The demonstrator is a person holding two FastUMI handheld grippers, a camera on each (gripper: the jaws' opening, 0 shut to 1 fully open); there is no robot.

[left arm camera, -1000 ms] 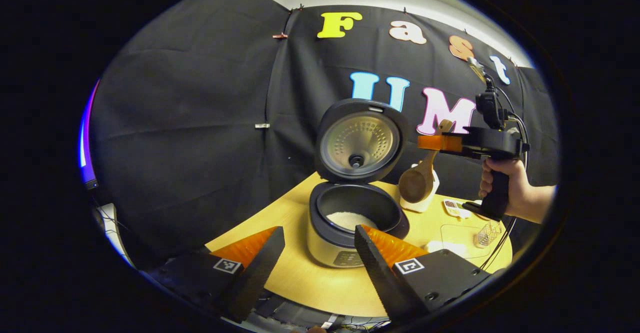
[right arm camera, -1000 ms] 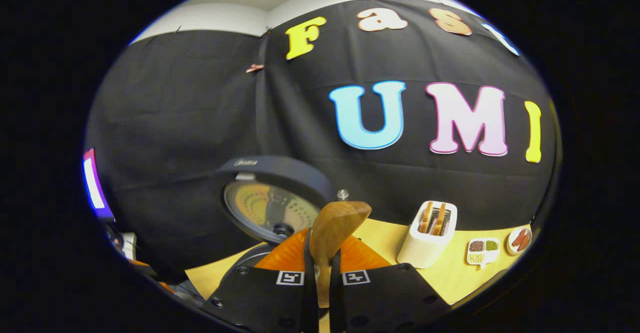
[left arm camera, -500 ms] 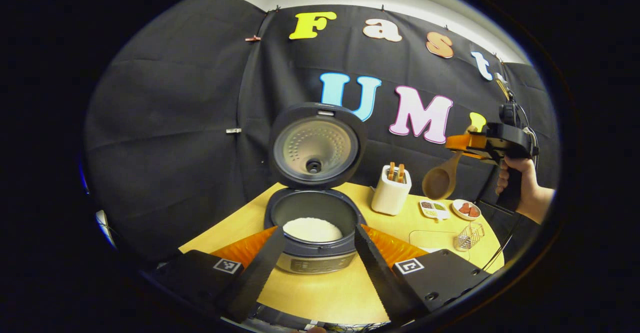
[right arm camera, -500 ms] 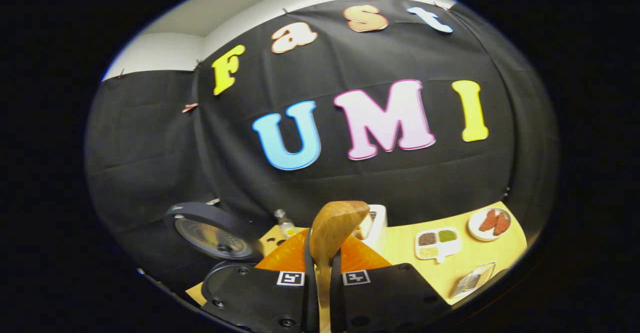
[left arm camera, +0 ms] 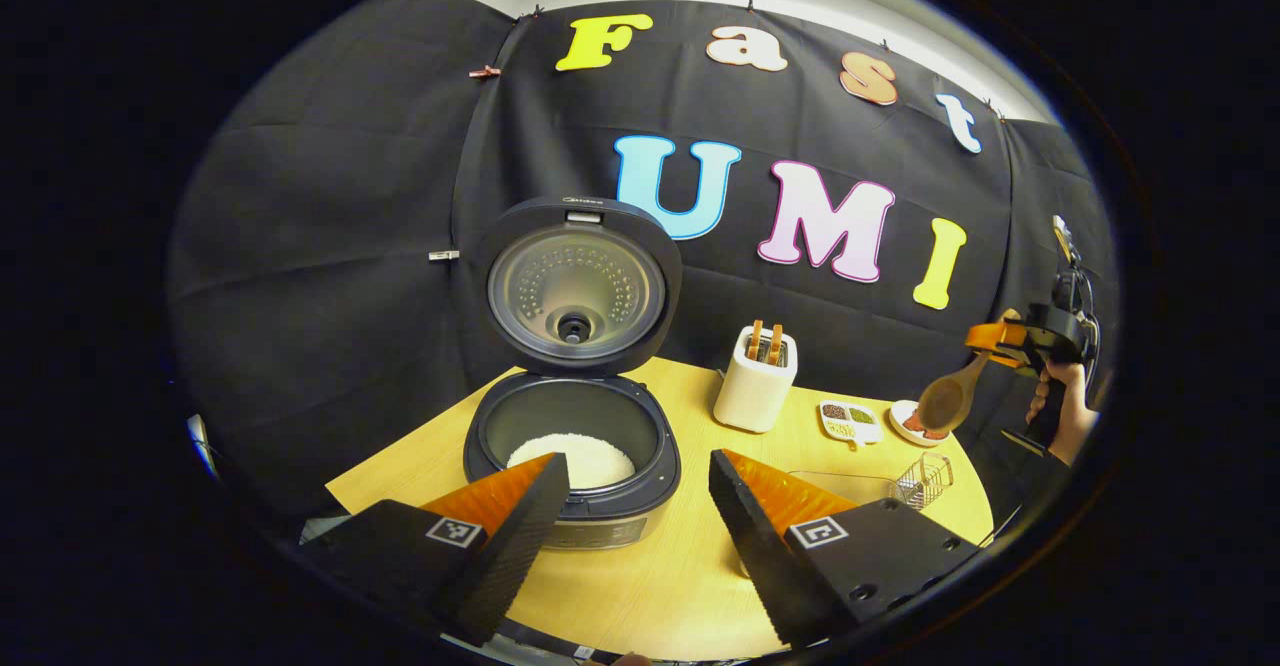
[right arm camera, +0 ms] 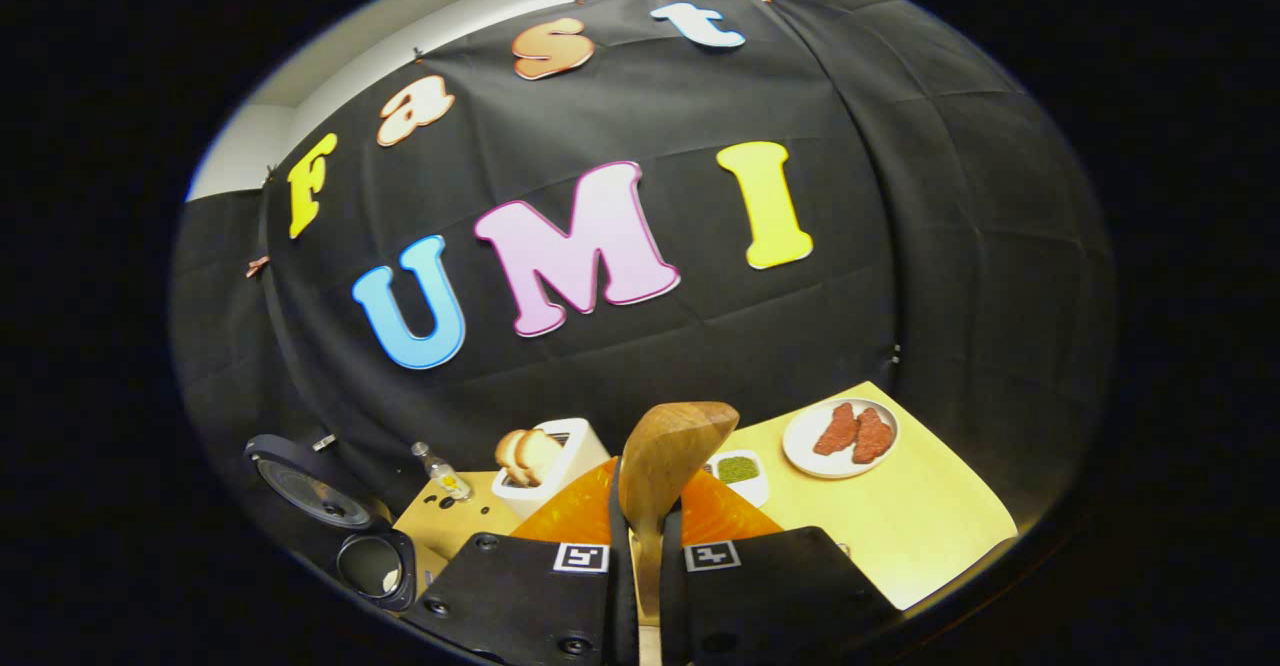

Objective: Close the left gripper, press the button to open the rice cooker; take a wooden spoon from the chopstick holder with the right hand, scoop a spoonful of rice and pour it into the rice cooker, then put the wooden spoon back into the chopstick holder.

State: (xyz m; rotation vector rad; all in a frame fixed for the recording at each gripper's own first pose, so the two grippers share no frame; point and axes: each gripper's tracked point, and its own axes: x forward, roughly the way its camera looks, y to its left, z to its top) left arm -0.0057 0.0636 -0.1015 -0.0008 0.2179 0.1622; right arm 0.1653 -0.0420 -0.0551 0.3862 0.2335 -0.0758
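Currently your left gripper [left arm camera: 635, 506] hovers with jaws apart over the near edge of the round light wooden table [left arm camera: 660, 586]. At 11 o'clock from it, the dark rice cooker [left arm camera: 572, 446] stands with its lid raised upright and white rice [left arm camera: 585, 458] inside the pot. Your right gripper [right arm camera: 640, 556] has its jaws clamped on the handle of the brown wooden spoon [right arm camera: 670, 456], bowl upward. At 3 o'clock in the left gripper view, the small wire chopstick holder [left arm camera: 922, 480] sits below that spoon.
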